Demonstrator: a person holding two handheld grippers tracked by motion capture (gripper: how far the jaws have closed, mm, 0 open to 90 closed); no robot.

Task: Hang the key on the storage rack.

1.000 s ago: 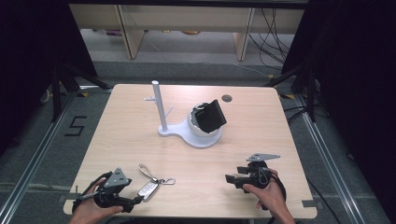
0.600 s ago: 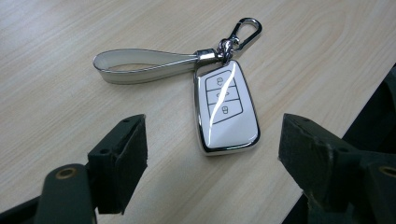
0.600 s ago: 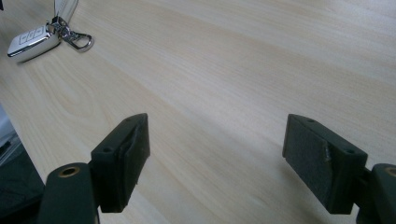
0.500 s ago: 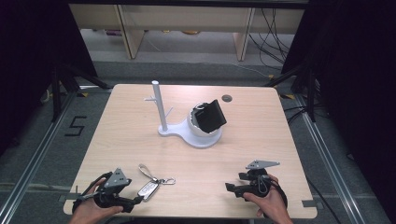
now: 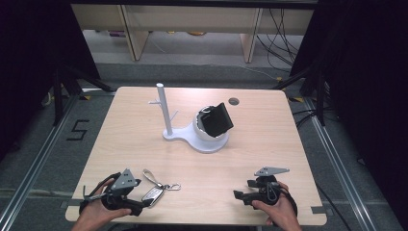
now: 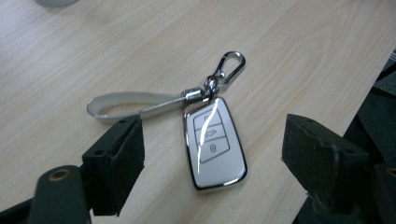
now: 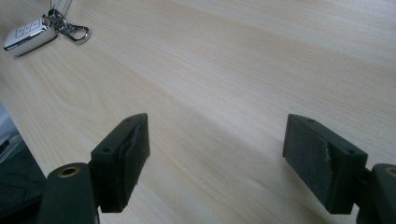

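Your key fob (image 6: 214,142) lies flat on the table (image 5: 269,144), face up, near the front edge at the left. It is white with a chrome rim, and you can see three button icons on its face. At its top a metal swivel joins a silver clip (image 6: 230,65) and a pale strap (image 6: 130,103); the strap loops away flat on the wood. Farther back stands a white stand (image 5: 166,115) with a peg post, its bowl holding a black box (image 5: 216,119), tilted.

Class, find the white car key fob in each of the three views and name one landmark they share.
High view: car key fob near the bottom edge, beside the left gripper.
Left gripper view: centre, between open jaws.
Right gripper view: top left corner.
Shared landmark: its silver carabiner clip.
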